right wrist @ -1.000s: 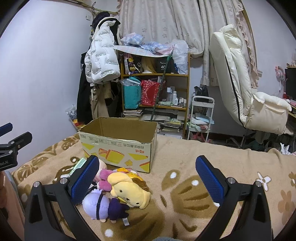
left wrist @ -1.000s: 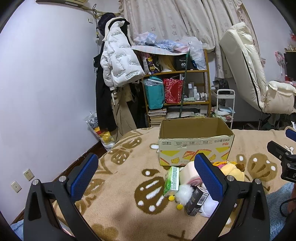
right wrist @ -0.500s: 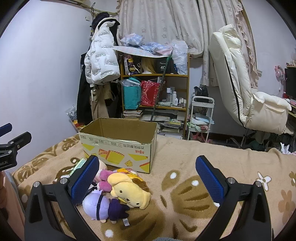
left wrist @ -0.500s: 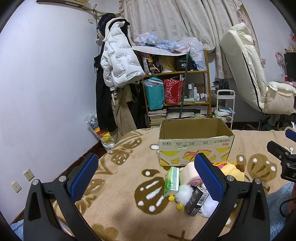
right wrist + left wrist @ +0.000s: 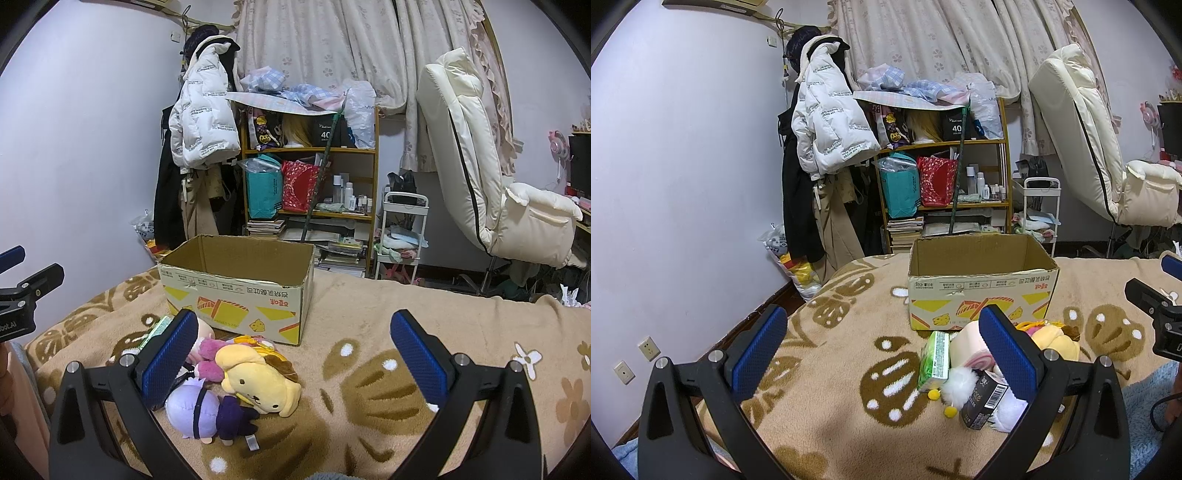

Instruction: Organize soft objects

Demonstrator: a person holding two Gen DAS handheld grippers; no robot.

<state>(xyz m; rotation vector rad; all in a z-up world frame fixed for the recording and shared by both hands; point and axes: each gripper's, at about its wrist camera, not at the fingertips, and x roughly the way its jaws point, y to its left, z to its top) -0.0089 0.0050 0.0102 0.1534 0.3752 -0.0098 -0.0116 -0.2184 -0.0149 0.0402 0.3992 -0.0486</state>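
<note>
Both the left gripper [image 5: 882, 347] and the right gripper [image 5: 295, 354] hung above the patterned blanket [image 5: 369, 387] with their jaws spread wide and nothing between them. An open cardboard box [image 5: 236, 284] stood on the blanket, and just in front of it lay a heap of soft things: a yellow dog plush [image 5: 258, 384], a purple doll [image 5: 207, 413] touching it, a pink plush [image 5: 207, 354], and a white pompom [image 5: 956, 384]. A green packet [image 5: 934, 356] and a black carton [image 5: 982, 400] lay in the same heap.

Home bedroom: blanketed bed [image 5: 369, 302], curtains [image 5: 332, 37]
</note>
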